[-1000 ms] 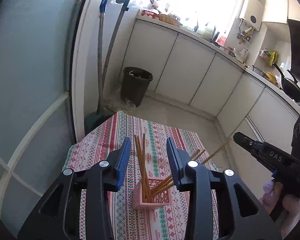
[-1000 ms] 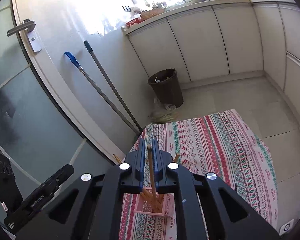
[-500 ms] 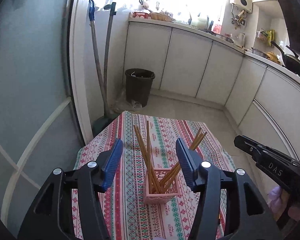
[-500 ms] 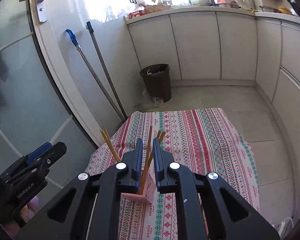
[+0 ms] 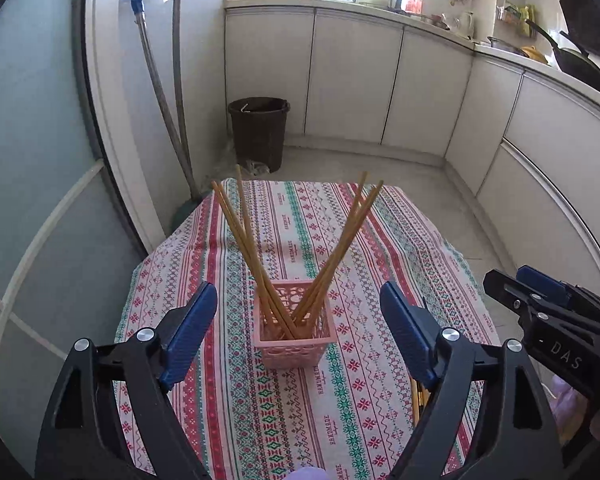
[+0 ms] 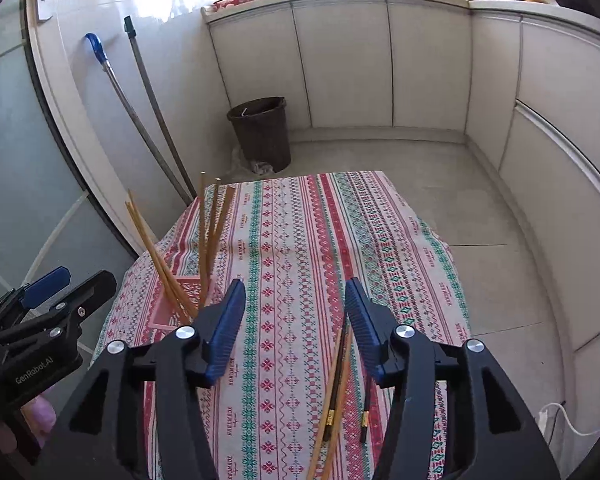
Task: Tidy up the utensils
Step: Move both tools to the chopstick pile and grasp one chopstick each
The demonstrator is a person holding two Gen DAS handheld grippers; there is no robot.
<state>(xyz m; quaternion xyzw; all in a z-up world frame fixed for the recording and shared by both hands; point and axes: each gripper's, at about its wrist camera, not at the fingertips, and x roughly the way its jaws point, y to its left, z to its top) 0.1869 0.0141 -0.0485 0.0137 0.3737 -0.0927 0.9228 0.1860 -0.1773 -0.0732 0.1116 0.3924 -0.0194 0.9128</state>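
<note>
The right tool [image 6: 294, 320] is springing apart, its chopstick now standing in the pink basket [image 5: 296, 334], left tool [image 5: 298, 326] gaping empty, loose chopsticks [image 6: 334, 404] waiting on the table [image 6: 296, 232]

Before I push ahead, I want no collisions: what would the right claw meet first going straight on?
Probably the loose chopsticks lying on the tablecloth between the open fingers of the right claw. The pink basket sits off to its left. Depth is uncertain.

"HANDMADE" repeats along the patterned tablecloth [image 5: 300, 240] on the bench; "DAS" marks the right hand-held gripper [image 5: 560, 356], "GenRobot.AI" the left hand-held gripper [image 6: 34, 370].
</note>
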